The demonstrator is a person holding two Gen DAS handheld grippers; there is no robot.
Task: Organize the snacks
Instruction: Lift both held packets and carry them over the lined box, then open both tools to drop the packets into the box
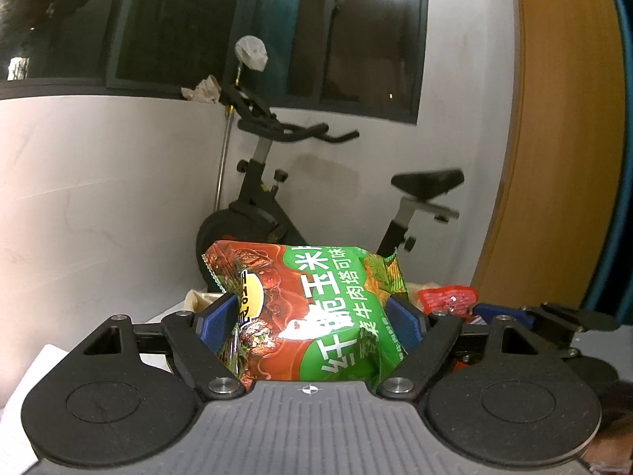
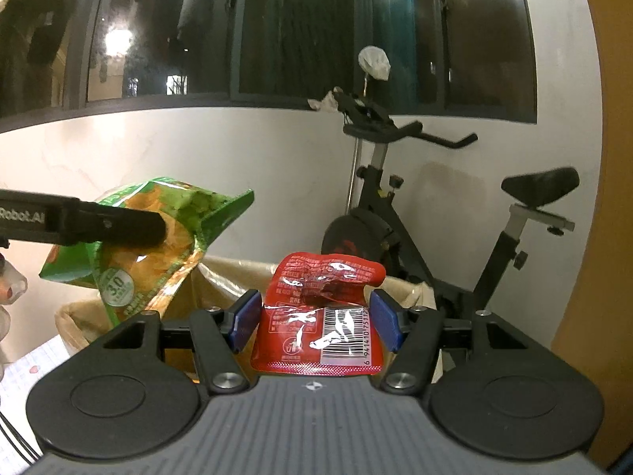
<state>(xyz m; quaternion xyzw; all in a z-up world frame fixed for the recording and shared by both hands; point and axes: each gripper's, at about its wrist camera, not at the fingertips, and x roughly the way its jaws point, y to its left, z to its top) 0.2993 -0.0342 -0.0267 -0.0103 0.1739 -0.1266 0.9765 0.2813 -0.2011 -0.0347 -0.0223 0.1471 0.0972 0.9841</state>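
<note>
Left wrist view: the left hand-held gripper [image 1: 312, 318] stands wide, its blue pads [image 1: 215, 322] pressed into both sides of a puffy green and red chip bag [image 1: 308, 312], which it holds clear of the surface. The bag fills the gap between the fingers and rises above them, printing sideways. Just to its right, lower and farther off, the red packet [image 1: 447, 297] shows between the blue pads of the right hand-held gripper [image 1: 467, 310], whose black linkage reaches in from the right edge. Behind both lies the rim of a beige lined basket [image 1: 198, 297]. A black exercise bike [image 1: 277, 206] stands against the white wall under a dark window. A pale surface [image 1: 23, 388] shows at the lower left.

Right wrist view: the right hand-held gripper [image 2: 314, 322] is set to a middling width and clamps the red packet [image 2: 320, 316] between its blue pads [image 2: 245, 320]. The packet is crumpled, its barcode facing the camera and its top flopping to the right. To the left and higher, the chip bag [image 2: 138, 245] hangs in the air, gripped by a black finger of the left hand-held gripper [image 2: 118, 225] coming in from the left edge. The basket [image 2: 221, 277] sits below and behind both snacks, its liner open. The bike [image 2: 395, 213] stands to the right, beside an orange panel [image 2: 593, 237].
</note>
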